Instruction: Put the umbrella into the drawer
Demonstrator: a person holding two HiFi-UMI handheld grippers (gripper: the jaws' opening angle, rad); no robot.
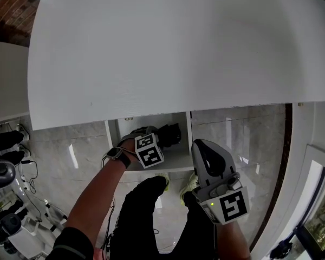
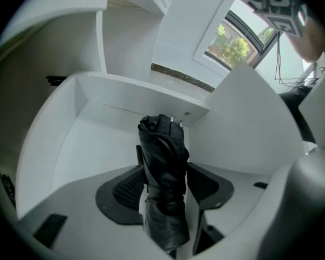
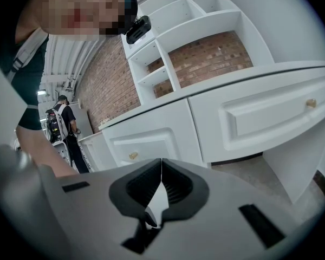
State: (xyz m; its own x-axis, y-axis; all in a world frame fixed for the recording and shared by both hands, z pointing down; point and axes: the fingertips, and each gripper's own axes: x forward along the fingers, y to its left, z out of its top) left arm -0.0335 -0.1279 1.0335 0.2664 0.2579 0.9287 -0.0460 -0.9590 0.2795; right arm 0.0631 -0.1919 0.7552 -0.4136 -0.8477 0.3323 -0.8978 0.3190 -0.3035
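Ribbed black pads of the left gripper [image 2: 164,161] pinch a folded black umbrella [image 2: 162,199] of creased fabric, strapped round. Its far end reaches toward a corner of the smooth white drawer [image 2: 70,145]. The right gripper [image 3: 161,169] has its jaws pressed together, empty, facing white panelled cabinets [image 3: 260,112] and a brick wall [image 3: 206,58].

In the head view the table [image 1: 151,53] fills the upper frame and hides most of the drawer [image 1: 176,157]. At lower centre the marker cube [image 1: 149,150] covers the jaws of the left claw [image 2: 163,157] and all but a dark end of the umbrella [image 1: 170,133]. In the left gripper view the umbrella's near end runs off the bottom edge, and the upper right corner cuts the right claw [image 2: 273,4]. A person [image 3: 65,121] at mid-left of the right gripper view is too small to make out.
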